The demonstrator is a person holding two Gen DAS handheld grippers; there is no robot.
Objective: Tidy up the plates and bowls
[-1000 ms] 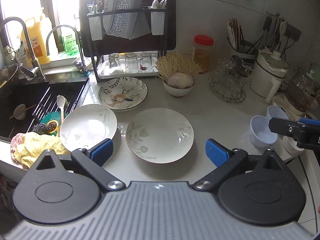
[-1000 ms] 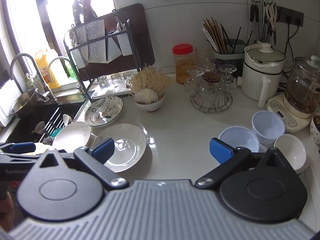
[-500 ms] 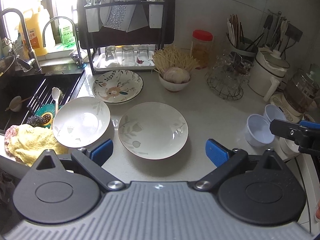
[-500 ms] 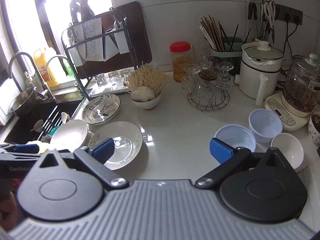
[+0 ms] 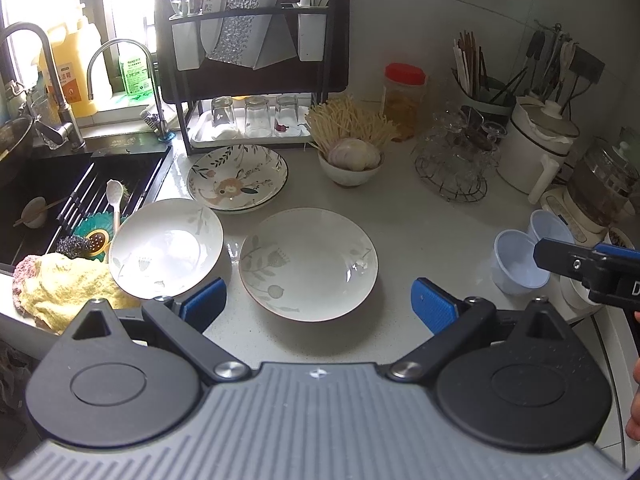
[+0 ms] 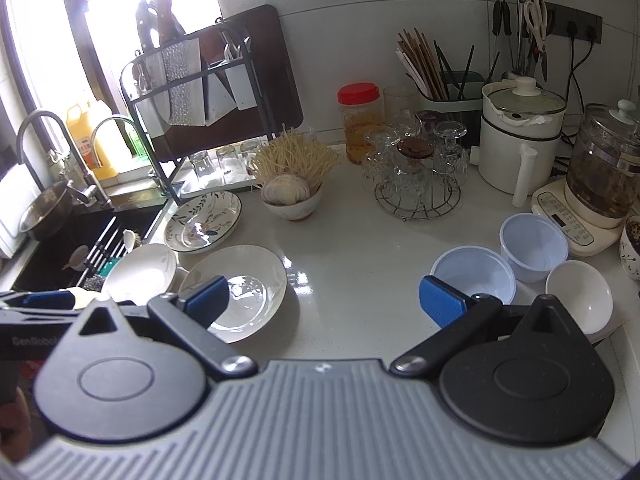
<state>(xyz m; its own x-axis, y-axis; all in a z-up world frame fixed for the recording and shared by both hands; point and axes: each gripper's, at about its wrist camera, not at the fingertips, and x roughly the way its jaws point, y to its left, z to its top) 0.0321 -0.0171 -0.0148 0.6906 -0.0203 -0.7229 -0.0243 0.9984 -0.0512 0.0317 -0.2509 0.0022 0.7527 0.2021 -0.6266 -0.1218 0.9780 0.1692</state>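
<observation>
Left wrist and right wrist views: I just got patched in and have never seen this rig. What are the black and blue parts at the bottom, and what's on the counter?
Each picture comes from a camera on a hand-held two-finger gripper, looking along its blue-padded fingers. The left gripper faces a white leaf-pattern plate, with a second white plate by the sink and a floral plate behind. The right gripper sees two pale blue bowls and a white bowl. Both grippers are open and hold nothing.

At three o'clock, the right gripper (image 5: pixel 592 270) runs off the frame edge, hiding part of a white bowl (image 5: pixel 576 296); the yellow jug's (image 5: pixel 76 68) label is unreadable.
</observation>
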